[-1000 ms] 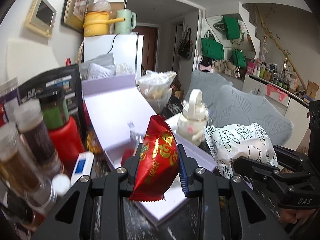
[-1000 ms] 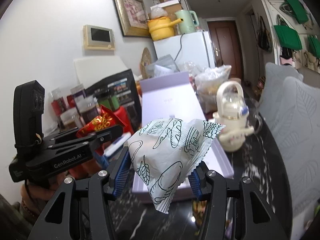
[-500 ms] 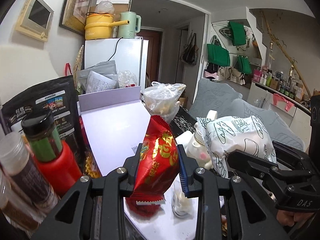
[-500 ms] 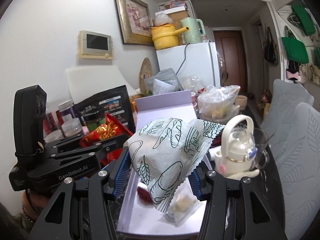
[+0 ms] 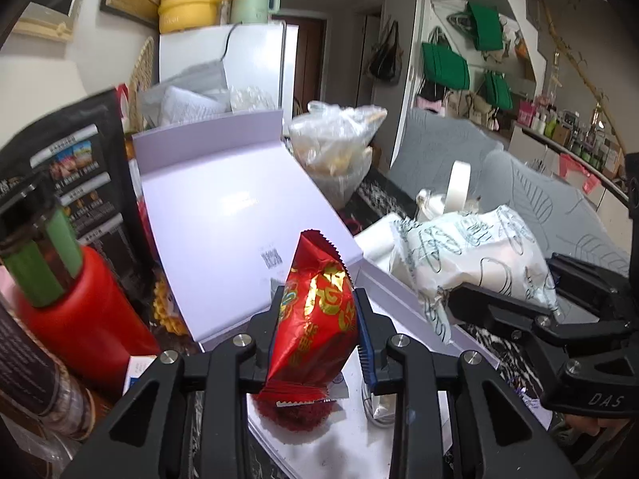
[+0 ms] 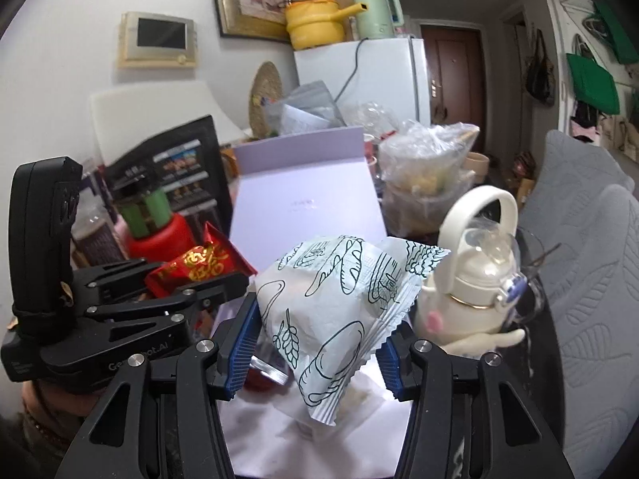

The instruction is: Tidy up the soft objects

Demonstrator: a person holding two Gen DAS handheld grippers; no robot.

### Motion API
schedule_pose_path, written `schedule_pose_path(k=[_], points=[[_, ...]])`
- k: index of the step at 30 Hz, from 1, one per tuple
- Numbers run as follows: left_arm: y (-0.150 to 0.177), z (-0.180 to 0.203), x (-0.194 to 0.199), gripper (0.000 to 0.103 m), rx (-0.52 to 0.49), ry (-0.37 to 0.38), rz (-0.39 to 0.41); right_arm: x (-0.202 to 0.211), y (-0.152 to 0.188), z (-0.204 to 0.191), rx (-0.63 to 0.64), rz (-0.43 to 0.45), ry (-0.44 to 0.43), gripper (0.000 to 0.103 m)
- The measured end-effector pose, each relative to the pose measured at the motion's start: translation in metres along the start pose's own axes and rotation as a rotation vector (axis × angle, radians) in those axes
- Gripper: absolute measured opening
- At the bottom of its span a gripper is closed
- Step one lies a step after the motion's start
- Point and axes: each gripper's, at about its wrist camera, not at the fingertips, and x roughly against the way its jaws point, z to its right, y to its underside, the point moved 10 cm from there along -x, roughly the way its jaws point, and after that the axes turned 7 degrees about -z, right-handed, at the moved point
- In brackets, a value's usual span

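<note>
A dark marbled tabletop [image 5: 485, 337] crowded with jars and packets carries an open pale lilac cardboard box [image 5: 239, 215], its lid leaning back toward a white fridge [image 6: 371, 76] at the far end of the room, where a yellow enamel pot [image 6: 313, 28] and a mint-green electric kettle [image 6: 375, 14] stand on top. Grey leaf-patterned chair backs [image 6: 587, 247] fill the right side, and green tote bags [image 5: 445, 66] hang on the far wall. The left gripper [image 5: 319, 331] is clenched on a shiny red foil snack packet with gold characters [image 5: 317, 311], held upright just above the box's white floor, where a dark red item and a small clear wrapper lie beneath it. The right gripper [image 6: 319, 339] grasps a white crinkled bread packet printed with dark-green loaf drawings [image 6: 339, 299], also over the box floor. Only the right wrist view shows the cream-coloured handled water bottle [image 6: 475, 291] whole, just right of the box, and a wall-mounted intercom screen [image 6: 159, 38]; only the left wrist view shows a shelf of small bottles [image 5: 559, 123] at far right. A red jar with a green-banded lid [image 5: 60, 279] stands left of the box before a black printed pouch [image 5: 76, 175]. Readable writing: "DAS" on the right gripper's body, a partly legible "Ge…bot.AI" on the left one.
</note>
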Motion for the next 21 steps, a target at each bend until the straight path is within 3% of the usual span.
schedule_pose_path(k=[13,21], points=[[0.027,0.007,-0.04,0.03,-0.008,-0.006,-0.154,-0.044,0.025,0.021,-0.032,-0.156,-0.004,0.052],[0.036,0.009,-0.058,0.03,-0.041,-0.004,-0.195,-0.062,0.035,0.03,0.003,-0.198,0.081,0.052]])
